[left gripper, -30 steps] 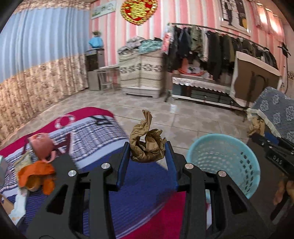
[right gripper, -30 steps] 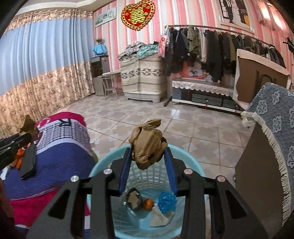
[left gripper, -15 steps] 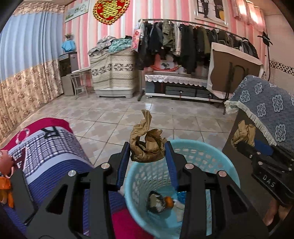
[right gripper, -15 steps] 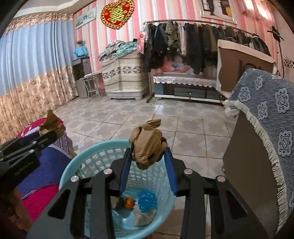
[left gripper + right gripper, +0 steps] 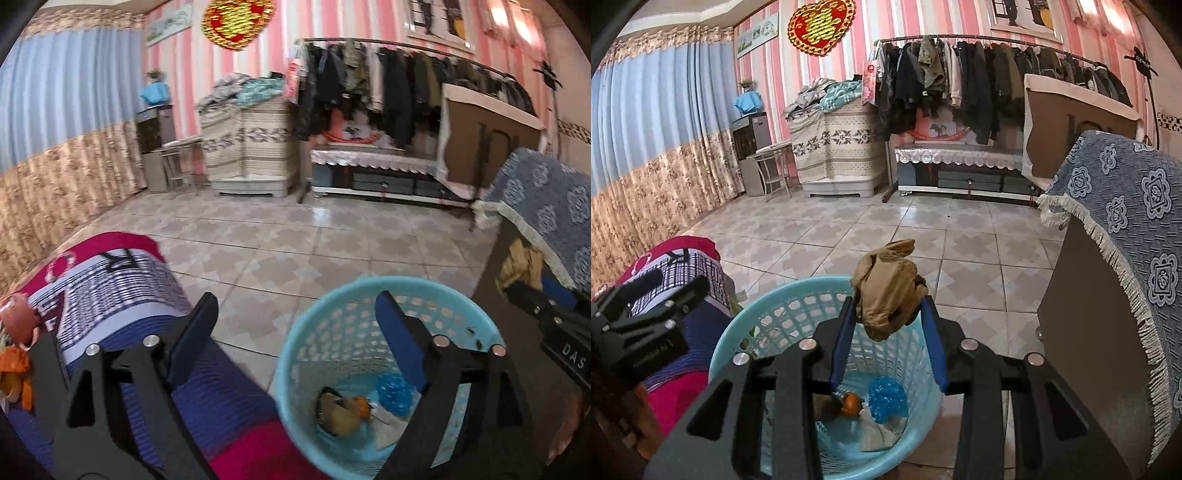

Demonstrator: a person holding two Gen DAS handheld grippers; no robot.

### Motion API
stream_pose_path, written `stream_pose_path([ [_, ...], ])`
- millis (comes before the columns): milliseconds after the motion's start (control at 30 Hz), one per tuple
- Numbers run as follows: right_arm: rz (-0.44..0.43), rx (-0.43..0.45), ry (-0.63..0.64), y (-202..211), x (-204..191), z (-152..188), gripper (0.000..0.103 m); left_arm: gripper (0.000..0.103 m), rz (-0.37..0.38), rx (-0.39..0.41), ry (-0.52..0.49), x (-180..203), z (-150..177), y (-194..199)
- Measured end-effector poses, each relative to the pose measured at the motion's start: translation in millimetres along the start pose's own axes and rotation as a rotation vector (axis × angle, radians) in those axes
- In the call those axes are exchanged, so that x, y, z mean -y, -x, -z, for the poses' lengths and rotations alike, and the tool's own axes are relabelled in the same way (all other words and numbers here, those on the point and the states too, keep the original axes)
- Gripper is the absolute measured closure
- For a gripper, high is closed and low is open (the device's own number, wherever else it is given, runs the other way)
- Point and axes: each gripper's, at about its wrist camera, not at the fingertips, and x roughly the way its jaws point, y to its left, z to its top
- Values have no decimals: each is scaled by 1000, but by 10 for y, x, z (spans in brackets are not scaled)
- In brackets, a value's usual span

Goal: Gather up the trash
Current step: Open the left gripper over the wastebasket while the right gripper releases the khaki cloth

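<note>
Right wrist view, right tongs (image 5: 888, 321) clamp brown wad (image 5: 888, 291) above basket (image 5: 731, 343), left tongs (image 5: 291, 325) opening (nothing between).

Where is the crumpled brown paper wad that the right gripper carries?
In the right wrist view the brown paper wad sits pinched between the right gripper pads, directly above the light blue basket, just right of the striped blanket.

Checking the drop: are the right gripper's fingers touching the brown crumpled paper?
Touching. The right wrist view shows the right gripper with both blue fingers pressed against the brown crumpled paper, held above the blue basket.
</note>
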Motion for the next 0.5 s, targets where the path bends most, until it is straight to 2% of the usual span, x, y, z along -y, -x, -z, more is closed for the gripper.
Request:
stream_pose_path([
  [200,-40,-8,42,-28,-270,20,66,11,-122,35,-3,-249,46,133],
  [400,-61,-12,76,-36,-444,36,64,9,-151,36,37,-479,44,219],
  [500,-70,-6,66,-22,-475,29,54,7,-159,37,60,-585,42,243],
])
